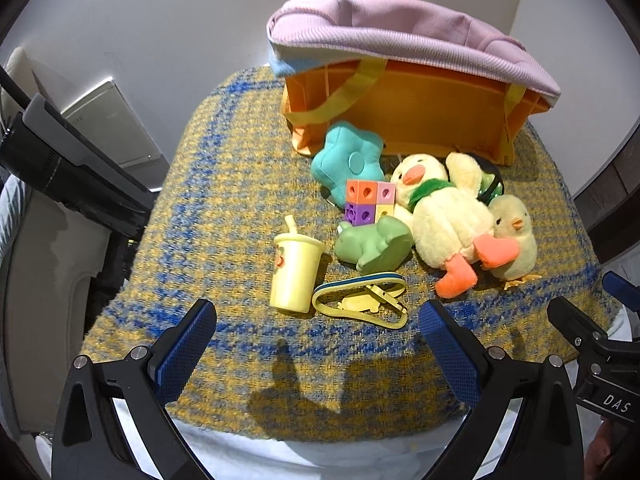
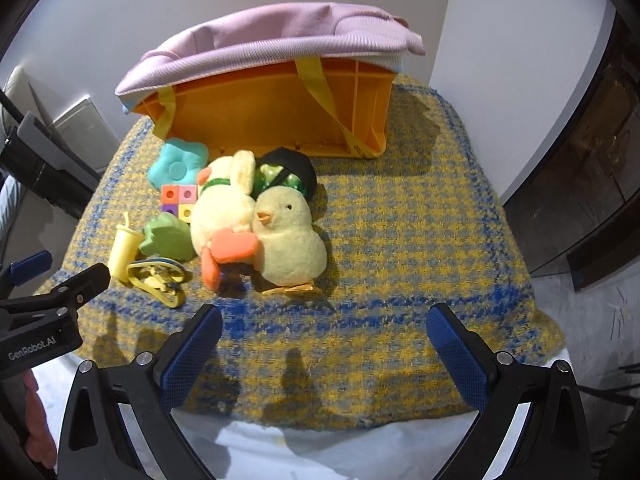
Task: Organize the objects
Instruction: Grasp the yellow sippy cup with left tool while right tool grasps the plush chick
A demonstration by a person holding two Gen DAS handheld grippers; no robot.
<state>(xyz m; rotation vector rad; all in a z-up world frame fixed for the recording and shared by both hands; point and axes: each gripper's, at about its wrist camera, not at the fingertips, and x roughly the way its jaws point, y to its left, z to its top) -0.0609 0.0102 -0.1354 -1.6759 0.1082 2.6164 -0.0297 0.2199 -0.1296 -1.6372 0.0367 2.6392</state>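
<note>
A pile of toys lies on a yellow-and-blue blanket (image 1: 224, 208): a yellow cup with straw (image 1: 294, 270), a yellow strap (image 1: 362, 300), a green frog toy (image 1: 374, 246), a coloured block cube (image 1: 370, 200), a teal plush flower (image 1: 348, 158), a large plush duck (image 1: 448, 216) and a small chick (image 1: 516, 236). Behind stands an orange bag (image 1: 420, 112) under a pink cloth (image 1: 400, 32). My left gripper (image 1: 316, 340) is open and empty, near the cup and strap. My right gripper (image 2: 324, 340) is open and empty, in front of the chick (image 2: 290, 236).
The blanket (image 2: 420, 240) is bare to the right of the toys. A dark furniture edge (image 2: 592, 200) stands at the right. A black stand (image 1: 68, 168) and a white panel (image 1: 112, 120) are at the left. A white sheet (image 1: 280, 456) shows below the blanket's front edge.
</note>
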